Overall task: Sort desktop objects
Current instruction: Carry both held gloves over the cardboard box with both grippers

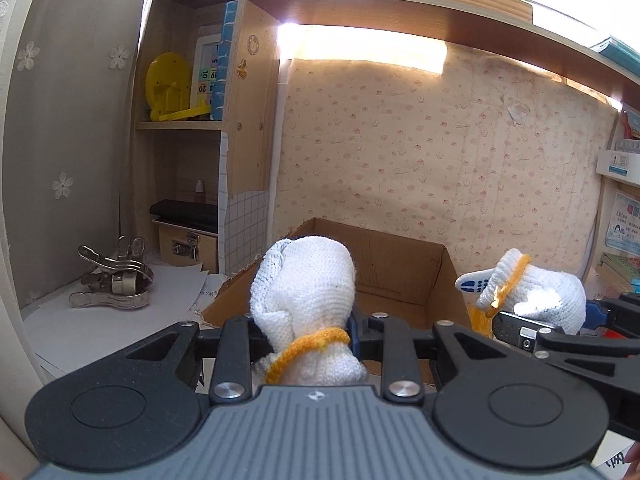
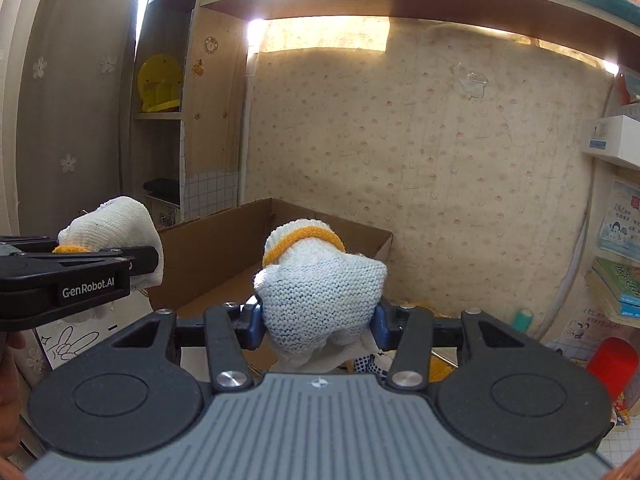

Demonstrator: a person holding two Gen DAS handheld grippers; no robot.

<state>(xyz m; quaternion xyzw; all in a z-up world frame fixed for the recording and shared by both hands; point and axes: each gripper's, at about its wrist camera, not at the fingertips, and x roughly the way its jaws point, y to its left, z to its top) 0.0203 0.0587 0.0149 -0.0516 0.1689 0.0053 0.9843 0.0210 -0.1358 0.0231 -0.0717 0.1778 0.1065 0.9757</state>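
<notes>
My left gripper [image 1: 308,332] is shut on a bunched white knit glove [image 1: 304,280] with a yellow cuff, held up just in front of an open cardboard box [image 1: 400,268]. My right gripper [image 2: 318,326] is shut on a second white knit glove [image 2: 320,284] with a yellow cuff, also held in front of the box [image 2: 224,248]. The right gripper and its glove [image 1: 536,292] show at the right of the left wrist view. The left gripper and its glove [image 2: 116,224] show at the left of the right wrist view. The box's inside looks empty where visible.
Metal clips [image 1: 116,280] lie on white paper at the left. A shelf unit holds a yellow toy [image 1: 168,88], a number board and a small latched case [image 1: 188,240]. Books [image 2: 620,284] and a red object [image 2: 612,364] stand at the right. Patterned wallpaper backs the desk.
</notes>
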